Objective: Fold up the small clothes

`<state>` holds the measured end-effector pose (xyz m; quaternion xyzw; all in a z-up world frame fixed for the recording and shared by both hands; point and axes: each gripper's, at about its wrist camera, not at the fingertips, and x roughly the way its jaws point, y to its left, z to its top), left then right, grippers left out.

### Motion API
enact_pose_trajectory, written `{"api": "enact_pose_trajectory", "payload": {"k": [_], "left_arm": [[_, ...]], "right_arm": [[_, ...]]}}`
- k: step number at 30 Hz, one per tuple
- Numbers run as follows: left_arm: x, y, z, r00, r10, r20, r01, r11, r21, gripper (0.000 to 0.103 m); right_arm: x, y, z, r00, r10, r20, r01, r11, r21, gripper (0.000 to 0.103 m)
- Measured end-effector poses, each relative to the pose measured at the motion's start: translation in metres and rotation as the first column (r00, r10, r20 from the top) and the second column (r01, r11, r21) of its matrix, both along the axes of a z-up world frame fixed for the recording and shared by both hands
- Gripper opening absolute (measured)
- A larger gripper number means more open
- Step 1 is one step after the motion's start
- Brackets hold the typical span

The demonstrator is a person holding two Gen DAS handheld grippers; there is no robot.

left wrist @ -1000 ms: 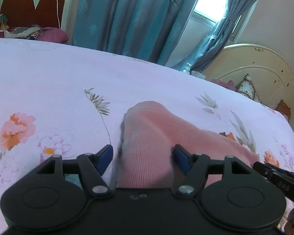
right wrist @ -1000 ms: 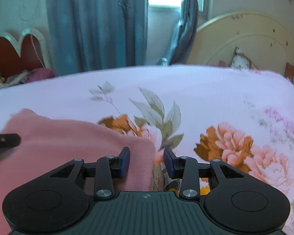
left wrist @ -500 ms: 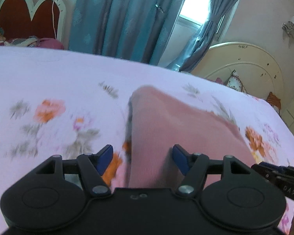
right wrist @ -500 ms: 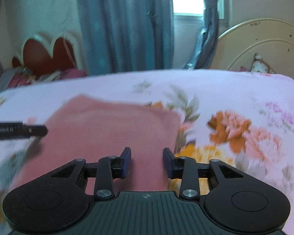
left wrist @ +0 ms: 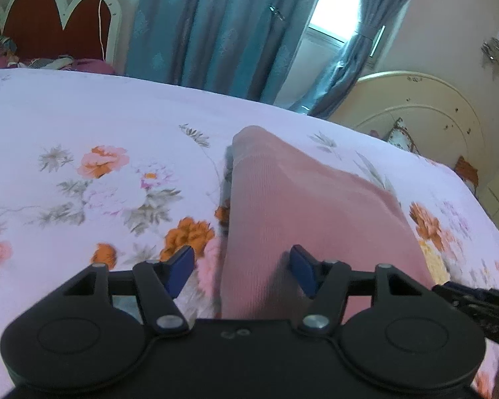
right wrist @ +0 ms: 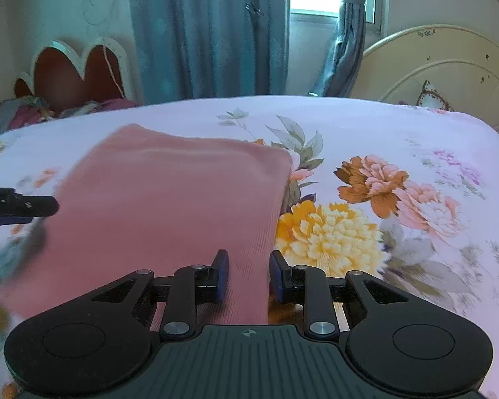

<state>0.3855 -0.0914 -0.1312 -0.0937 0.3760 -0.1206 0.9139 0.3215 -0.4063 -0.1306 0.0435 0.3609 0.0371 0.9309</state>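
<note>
— Floral cotton, is it, that bedsheet (right wrist: 399, 139)?
— Yes, with teal curtains (right wrist: 209, 33) behind. A pink garment (right wrist: 169, 199) lies folded on it.
— And the grippers?
— The left gripper (left wrist: 243, 271) is closing, apart around one near corner; the right gripper (right wrist: 249, 274) stands narrow around the other, pads clear.

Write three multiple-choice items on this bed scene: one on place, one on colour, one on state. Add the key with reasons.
1. Where does the garment lie?
A. on the floral bedsheet
B. on the cream headboard
C. on a chair

2. What colour is the garment?
A. blue
B. pink
C. white

3. What is between the right gripper fingers?
A. nothing
B. a pillow
C. the garment's edge

Key: 1 A, the pink cloth spreads over the flower print; 2 B, both wrist views show pink ribbed fabric; 3 C, fabric runs between the blue pads.
</note>
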Motion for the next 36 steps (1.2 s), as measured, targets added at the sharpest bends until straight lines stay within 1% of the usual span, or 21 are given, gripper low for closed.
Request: {"api": "enact_pose_trajectory", "payload": {"k": [2, 5, 7, 8, 11, 16, 18, 22, 24, 28, 30, 31, 32, 33, 34, 36], "left_arm": [[-0.01, 0.004, -0.003, 1.0, -0.007, -0.013, 0.007, 1.0, -0.003, 0.062], [-0.022, 0.003, -0.013, 0.999, -0.027, -0.044, 0.027, 1.0, 0.012, 0.062], [-0.025, 0.001, -0.024, 0.996, -0.033, -0.077, 0.034, 0.999, 0.007, 0.062], [-0.026, -0.001, -0.028, 0.996, -0.033, -0.082, 0.034, 0.999, 0.009, 0.063], [-0.028, -0.007, -0.03, 0.997, -0.043, -0.063, 0.046, 0.998, 0.047, 0.063], [-0.022, -0.005, -0.024, 0.994, -0.044, -0.104, 0.049, 0.998, 0.04, 0.065], [-0.022, -0.005, -0.021, 0.993, -0.044, -0.109, 0.049, 0.998, 0.049, 0.068], [-0.02, -0.005, -0.011, 0.995, -0.044, -0.093, 0.049, 0.998, 0.048, 0.073], [-0.018, -0.007, -0.006, 0.995, -0.049, -0.082, 0.053, 0.998, 0.046, 0.078], [-0.007, -0.012, 0.001, 0.995, -0.07, -0.073, 0.073, 0.996, 0.044, 0.081], [0.0, -0.015, 0.002, 0.994, -0.082, -0.074, 0.086, 0.995, 0.048, 0.083], [0.004, -0.017, 0.002, 0.993, -0.088, -0.074, 0.092, 0.994, 0.051, 0.084], [0.008, -0.018, 0.001, 0.993, -0.092, -0.073, 0.096, 0.994, 0.055, 0.087], [0.013, -0.019, 0.001, 0.993, -0.093, -0.072, 0.098, 0.993, 0.059, 0.09], [0.017, -0.02, 0.0, 0.993, -0.094, -0.071, 0.098, 0.993, 0.062, 0.09], [0.027, -0.021, -0.003, 0.992, -0.102, -0.079, 0.106, 0.993, 0.053, 0.091]], "right_arm": [[-0.017, 0.002, 0.004, 1.0, 0.008, -0.005, -0.008, 1.0, -0.001, 0.027], [-0.038, 0.004, 0.0, 0.999, 0.012, -0.032, -0.012, 1.0, -0.006, 0.027], [-0.043, 0.005, -0.013, 0.997, -0.001, -0.076, -0.003, 0.999, -0.042, 0.027], [-0.043, 0.003, -0.019, 0.996, -0.012, -0.092, 0.008, 0.999, -0.038, 0.027], [-0.041, -0.01, -0.025, 0.994, -0.047, -0.102, 0.051, 0.998, 0.046, 0.027], [-0.046, -0.025, -0.026, 0.989, -0.076, -0.123, 0.091, 0.989, 0.12, 0.027], [-0.046, -0.03, -0.022, 0.986, -0.093, -0.136, 0.113, 0.983, 0.142, 0.027], [-0.043, -0.033, -0.008, 0.991, -0.049, -0.125, 0.071, 0.982, 0.176, 0.027], [-0.037, -0.033, -0.002, 0.993, -0.039, -0.11, 0.058, 0.983, 0.172, 0.027], [-0.02, -0.037, 0.003, 0.994, -0.038, -0.106, 0.059, 0.978, 0.2, 0.027], [-0.008, -0.041, 0.002, 0.992, -0.041, -0.116, 0.066, 0.972, 0.225, 0.029], [-0.003, -0.043, 0.001, 0.992, -0.044, -0.12, 0.072, 0.969, 0.237, 0.042], [0.002, -0.044, 0.001, 0.991, -0.051, -0.121, 0.08, 0.965, 0.25, 0.067], [0.007, -0.045, 0.0, 0.992, -0.06, -0.113, 0.088, 0.961, 0.263, 0.074], [0.011, -0.046, 0.0, 0.993, -0.059, -0.107, 0.087, 0.958, 0.273, 0.076], [0.025, -0.047, -0.005, 0.991, -0.054, -0.123, 0.089, 0.952, 0.294, 0.076]]}}
